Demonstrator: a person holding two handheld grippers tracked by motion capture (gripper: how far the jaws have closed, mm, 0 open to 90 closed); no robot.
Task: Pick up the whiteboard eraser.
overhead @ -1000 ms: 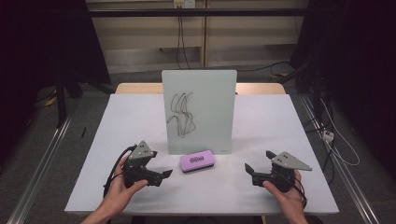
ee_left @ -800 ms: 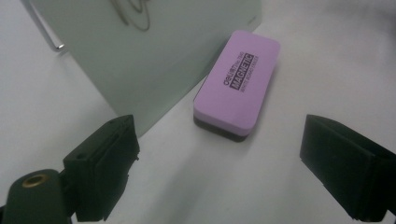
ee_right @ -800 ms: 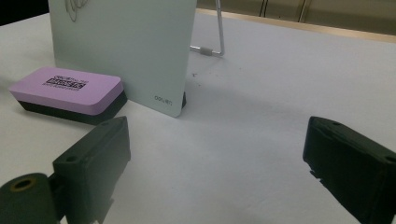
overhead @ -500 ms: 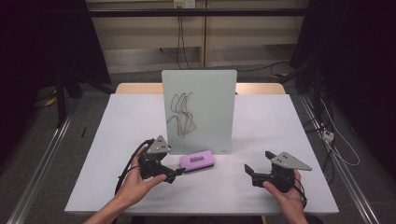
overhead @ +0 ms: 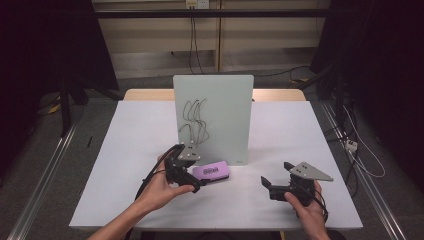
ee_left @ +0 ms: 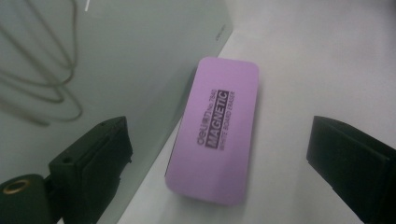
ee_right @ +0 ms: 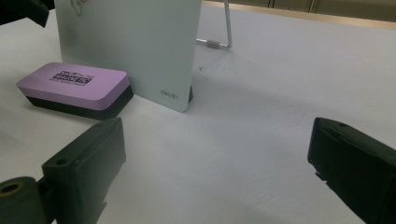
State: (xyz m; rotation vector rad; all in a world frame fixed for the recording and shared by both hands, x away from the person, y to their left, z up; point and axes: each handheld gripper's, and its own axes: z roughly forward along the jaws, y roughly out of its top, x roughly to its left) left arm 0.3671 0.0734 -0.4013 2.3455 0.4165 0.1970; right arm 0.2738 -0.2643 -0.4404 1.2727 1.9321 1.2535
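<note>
A purple magnetic board eraser (overhead: 212,170) lies flat on the white table (overhead: 145,135), at the foot of an upright whiteboard (overhead: 215,117) marked with dark scribbles. My left gripper (overhead: 196,181) is at the eraser's left end. Its jaws have just been opening and stand wide. In the left gripper view the eraser (ee_left: 215,130) lies between the jaws of my left gripper (ee_left: 217,144), and neither pad touches it. My right gripper (overhead: 266,187) rests open on the table to the right, with nothing between its jaws. The right gripper view shows the eraser (ee_right: 74,84) and the whiteboard (ee_right: 135,46) beyond my right gripper (ee_right: 215,144).
The whiteboard leans on a wire stand (ee_right: 224,32) behind it. Bare white table spreads on both sides of the board and between my two grippers. Dark floor, rails and cables surround the table.
My left hand has moved right across the table, up to the eraser's left end. The right hand and the eraser have stayed put.
</note>
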